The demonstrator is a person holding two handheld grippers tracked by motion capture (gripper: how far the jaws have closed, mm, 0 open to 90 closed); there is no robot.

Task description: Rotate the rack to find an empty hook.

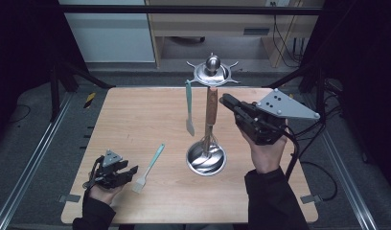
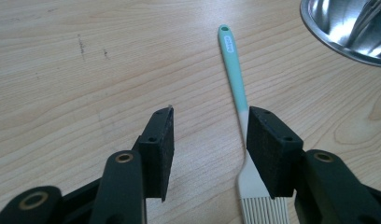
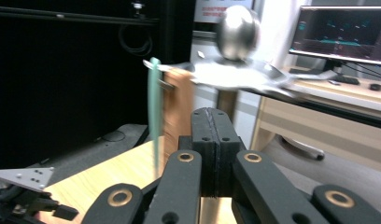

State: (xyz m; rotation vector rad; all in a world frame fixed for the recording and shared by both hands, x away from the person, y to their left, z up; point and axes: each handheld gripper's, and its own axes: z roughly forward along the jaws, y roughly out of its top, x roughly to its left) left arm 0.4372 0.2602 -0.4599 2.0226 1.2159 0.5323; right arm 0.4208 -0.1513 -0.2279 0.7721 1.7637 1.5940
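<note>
Wooden desk, dark room around it. At its near left corner the left tongs rest low, jaws parted, pressing on nothing; a teal-handled brush lies just beside the right jaw, handle pointing away. Further right, the right tongs are raised and closed tight on nothing, near a metal rack with a hanging teal spatula and whisk.

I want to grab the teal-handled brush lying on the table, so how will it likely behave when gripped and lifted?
The pastry brush looks thin and plastic, so probably light. Its flat handle lies flush on the table, so it may slide sideways before the left gripper gets a hold. The pale bristle end will likely flex.
</note>
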